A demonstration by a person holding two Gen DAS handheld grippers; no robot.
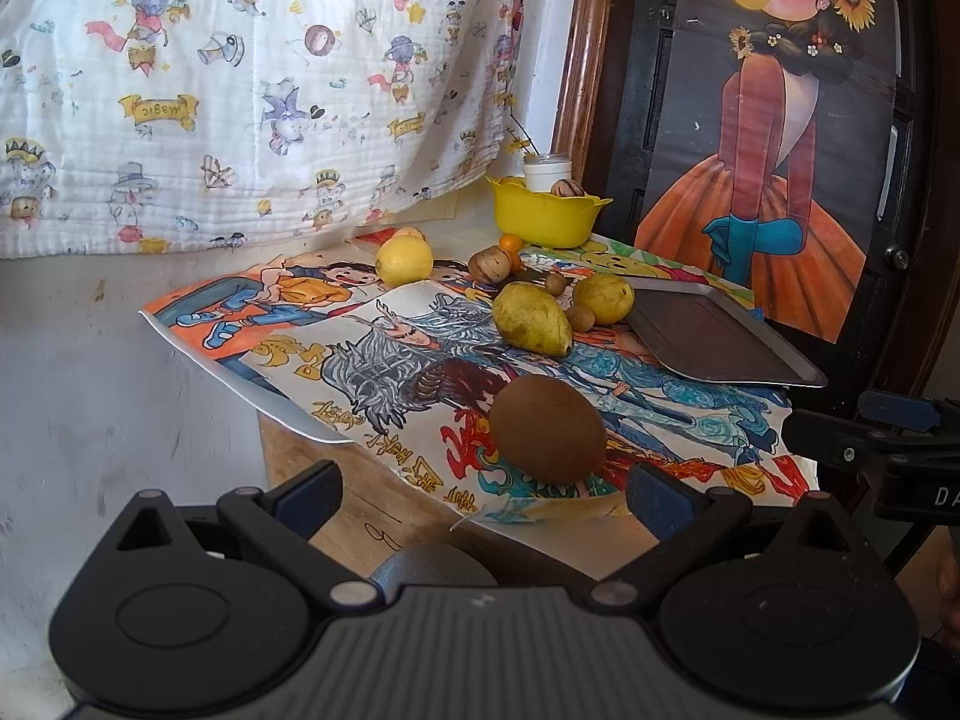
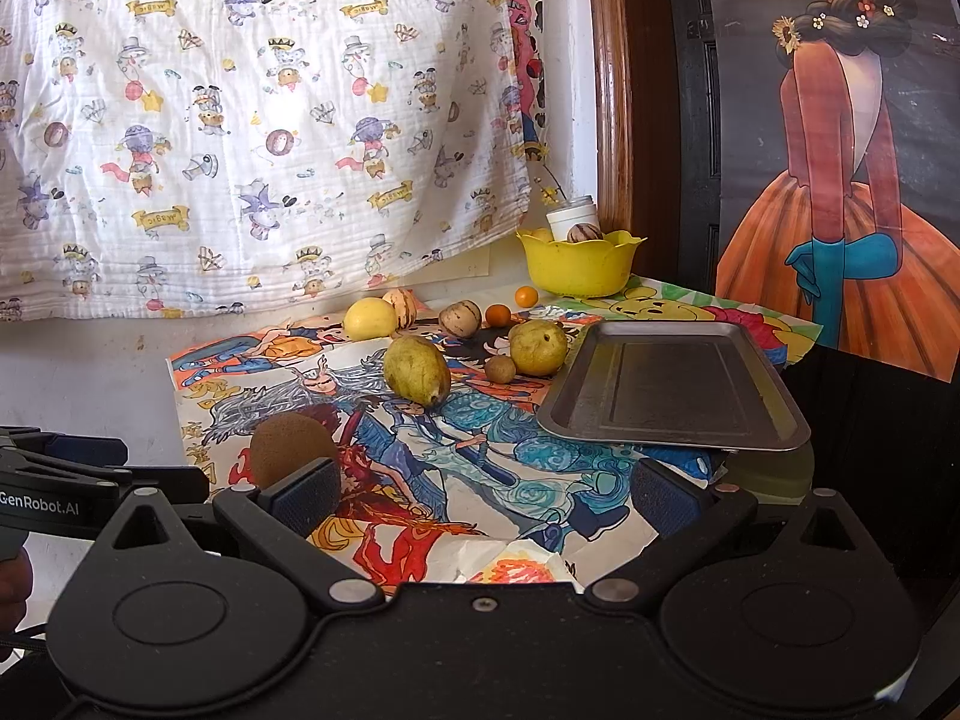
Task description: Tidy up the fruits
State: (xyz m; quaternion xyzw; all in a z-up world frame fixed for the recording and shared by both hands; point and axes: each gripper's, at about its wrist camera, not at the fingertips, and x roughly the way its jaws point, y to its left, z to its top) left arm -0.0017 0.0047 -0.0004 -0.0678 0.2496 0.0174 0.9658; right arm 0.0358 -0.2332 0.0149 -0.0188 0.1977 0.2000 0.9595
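Observation:
A brown kiwi [image 1: 549,429] lies on the drawing-covered table, just ahead of my open, empty left gripper [image 1: 483,495]; it also shows in the right wrist view [image 2: 291,447]. Farther back lie a yellow-green pear [image 1: 531,318], a round pear [image 1: 603,297], a lemon [image 1: 404,260], striped melons [image 1: 489,264], small brown fruits [image 1: 580,317] and small oranges [image 2: 498,315]. A yellow bowl [image 1: 549,216] holds one striped fruit. A metal tray [image 2: 675,387] is empty, ahead of my open right gripper [image 2: 483,495].
A printed cloth [image 1: 240,90] hangs on the wall behind. A white jar [image 2: 573,216] stands behind the bowl. A dark panel with a girl poster [image 1: 780,150] borders the table's right side. The table's left edge [image 1: 198,354] drops off beside a white wall.

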